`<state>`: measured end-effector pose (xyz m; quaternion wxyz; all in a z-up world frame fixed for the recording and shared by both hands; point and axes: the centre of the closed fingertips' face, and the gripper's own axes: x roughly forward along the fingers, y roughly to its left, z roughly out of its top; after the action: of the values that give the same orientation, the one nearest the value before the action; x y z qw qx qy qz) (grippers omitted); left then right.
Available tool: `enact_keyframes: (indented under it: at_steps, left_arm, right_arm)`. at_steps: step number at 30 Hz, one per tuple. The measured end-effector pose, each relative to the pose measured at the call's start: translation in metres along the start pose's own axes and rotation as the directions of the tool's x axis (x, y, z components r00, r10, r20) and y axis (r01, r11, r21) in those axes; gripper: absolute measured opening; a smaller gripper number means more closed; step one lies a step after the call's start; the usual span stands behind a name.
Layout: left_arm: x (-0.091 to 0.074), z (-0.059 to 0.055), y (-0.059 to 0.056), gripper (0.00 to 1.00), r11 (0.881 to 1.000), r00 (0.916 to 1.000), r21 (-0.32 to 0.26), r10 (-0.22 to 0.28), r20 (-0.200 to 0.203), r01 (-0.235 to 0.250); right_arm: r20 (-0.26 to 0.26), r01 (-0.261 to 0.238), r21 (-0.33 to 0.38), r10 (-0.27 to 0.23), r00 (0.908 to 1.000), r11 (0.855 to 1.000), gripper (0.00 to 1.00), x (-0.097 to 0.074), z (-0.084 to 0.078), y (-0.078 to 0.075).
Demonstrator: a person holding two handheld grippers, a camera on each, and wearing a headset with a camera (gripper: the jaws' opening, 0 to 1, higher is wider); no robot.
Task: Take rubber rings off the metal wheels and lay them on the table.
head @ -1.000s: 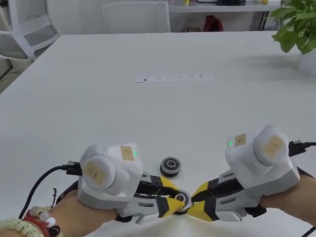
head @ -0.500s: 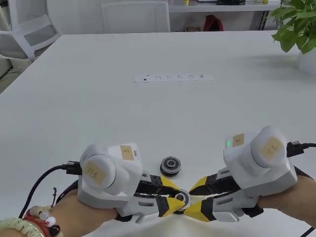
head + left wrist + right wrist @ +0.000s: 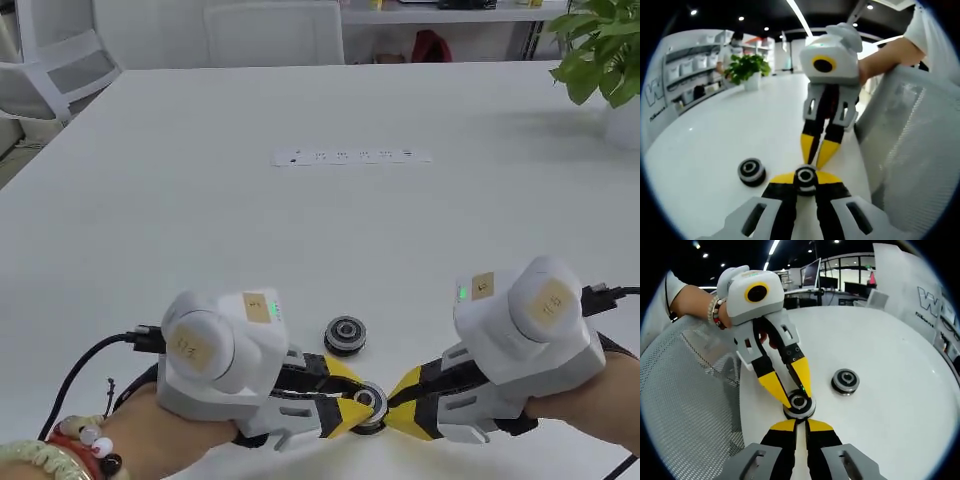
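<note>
Between left gripper (image 3: 805, 181) fingers (image 3: 782, 178), a wheel (image 3: 805, 175), right gripper (image 3: 815, 162) fingers (image 3: 808, 145) against it.

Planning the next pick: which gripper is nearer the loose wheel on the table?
Left gripper: its jaws lie close beside the loose wheel; the right gripper is farther off, across the held wheel.

The place looked like an office meeting room. A large white table (image 3: 300, 110) had a strip of power sockets (image 3: 350, 157) set into its middle, with white chairs (image 3: 60, 70) at the upper left of the head view and a potted plant (image 3: 600, 50) at the upper right. Computer monitors (image 3: 810, 272) stood on desks near the top of the right gripper view, and wall shelving (image 3: 690, 65) lined the left of the left gripper view.
</note>
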<state>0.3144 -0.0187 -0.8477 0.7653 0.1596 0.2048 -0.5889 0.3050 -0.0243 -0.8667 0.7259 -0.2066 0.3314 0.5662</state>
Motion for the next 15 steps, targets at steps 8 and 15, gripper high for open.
enact_keyframes:
  at_steps: [8, 15]
  left_arm:
    - [0.000, 0.000, 0.001, 0.14, 1.000, 1.0000, 0.004, 0.005, -0.002, -0.005]
    - [-0.001, 0.000, 0.001, 0.14, 1.000, 1.0000, 0.007, 0.007, -0.003, -0.007]
  right_arm:
    - [0.000, 0.028, 0.127, -0.029, 0.9996, 0.991, 0.00, -0.003, 0.000, -0.009]
    - [0.037, -0.003, 0.322, -0.010, 0.9993, 0.947, 0.00, -0.003, 0.000, -0.012]
